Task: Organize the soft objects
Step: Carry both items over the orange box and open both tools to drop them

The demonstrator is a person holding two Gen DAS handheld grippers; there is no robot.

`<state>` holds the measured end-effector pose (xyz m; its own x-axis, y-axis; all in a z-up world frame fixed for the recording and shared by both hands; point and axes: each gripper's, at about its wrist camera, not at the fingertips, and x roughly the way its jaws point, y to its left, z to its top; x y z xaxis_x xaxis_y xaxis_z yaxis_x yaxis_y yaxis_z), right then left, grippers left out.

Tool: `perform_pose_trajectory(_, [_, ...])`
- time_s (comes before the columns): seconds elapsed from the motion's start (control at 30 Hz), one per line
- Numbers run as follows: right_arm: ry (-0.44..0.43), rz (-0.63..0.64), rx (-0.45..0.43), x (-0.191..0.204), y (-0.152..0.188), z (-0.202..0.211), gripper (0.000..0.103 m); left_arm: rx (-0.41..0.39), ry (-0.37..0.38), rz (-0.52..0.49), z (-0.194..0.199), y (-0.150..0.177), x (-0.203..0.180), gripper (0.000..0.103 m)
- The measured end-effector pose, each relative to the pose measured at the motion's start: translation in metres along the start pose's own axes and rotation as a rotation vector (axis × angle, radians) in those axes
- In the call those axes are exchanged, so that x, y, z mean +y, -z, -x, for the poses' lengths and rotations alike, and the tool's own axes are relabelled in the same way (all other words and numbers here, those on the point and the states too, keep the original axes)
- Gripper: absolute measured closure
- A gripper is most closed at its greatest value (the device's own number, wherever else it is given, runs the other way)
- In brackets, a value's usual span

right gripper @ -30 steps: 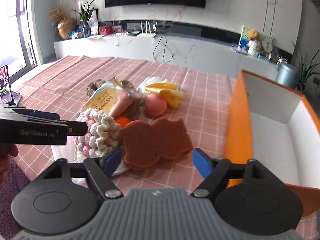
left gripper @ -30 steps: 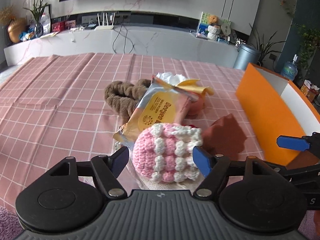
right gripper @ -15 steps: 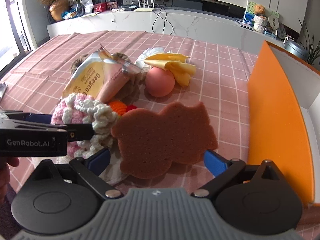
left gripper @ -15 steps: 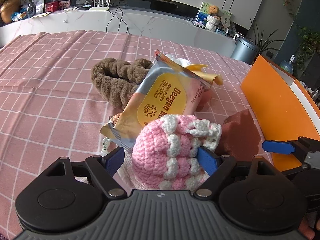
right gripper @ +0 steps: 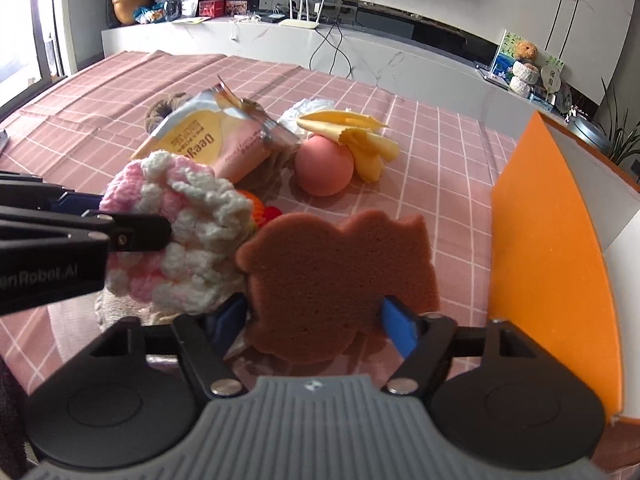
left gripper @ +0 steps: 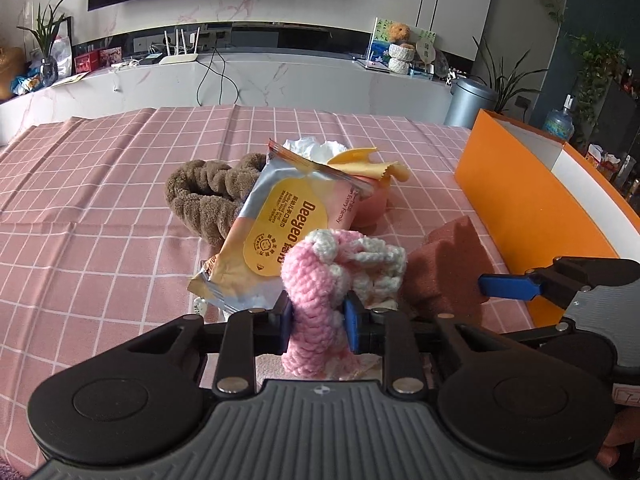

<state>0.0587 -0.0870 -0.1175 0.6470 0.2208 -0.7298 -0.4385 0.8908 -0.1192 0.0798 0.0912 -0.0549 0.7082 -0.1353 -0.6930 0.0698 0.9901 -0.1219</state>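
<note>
The left gripper (left gripper: 318, 326) points forward over the pink checked tablecloth (left gripper: 100, 208), its blue pads pressed into the sides of the pink and white crocheted yarn piece (left gripper: 320, 292), which bulges above and below the narrow gap between them. Seen from the right wrist, the same gripper (right gripper: 160, 232) reaches in from the left edge, level with the table, and the crocheted piece (right gripper: 188, 236) swells around its black tip.

The right gripper (right gripper: 314, 322) sits low beside it, fingers fairly wide apart, with the brown, wavy-edged foam sponge (right gripper: 340, 280) standing between them. Its right pad touches the sponge's lower edge; the left pad is partly hidden behind the yarn and sponge, so whether the sponge is actually clamped cannot be told. In the left view only one blue finger (left gripper: 508, 285) of this gripper shows, in front of the sponge (left gripper: 448, 268).

Behind lie the orange and pink wet-wipe packet (left gripper: 288, 236), the brown fluffy plush ring (left gripper: 208, 200), largely covered by the packet, a pink ball (right gripper: 324, 170), a folded yellow cloth (right gripper: 360, 140) and crumpled white tissue (left gripper: 312, 146). A small orange and red item (right gripper: 264, 210) peeks out between yarn and sponge, too hidden to identify. The tall orange and white box (right gripper: 552, 240) stands at the right, cut off by the frame.
</note>
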Motion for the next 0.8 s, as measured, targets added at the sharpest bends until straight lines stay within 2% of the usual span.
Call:
perform_pose_trajectory(0.17, [-0.012,0.015,-0.040,0.000,0.004,0.018,0.058,-0.019,0.000,0.008,0.013,0.001,-0.004,0.074])
perform_pose_trajectory(0.27, [-0.018,0.007,-0.068,-0.003,0.007,0.031,0.065,-0.037,0.003,0.001,0.022,0.000,-0.011,0.074])
perform_pose_trajectory(0.57, [0.000,-0.004,-0.187,-0.017,0.006,0.074,0.068,-0.085,0.006,-0.032,0.044,-0.004,-0.032,0.074])
perform_pose_trajectory(0.8, [0.027,0.024,-0.276,-0.029,-0.001,0.107,0.068,-0.140,0.012,-0.061,0.063,-0.021,-0.044,0.074])
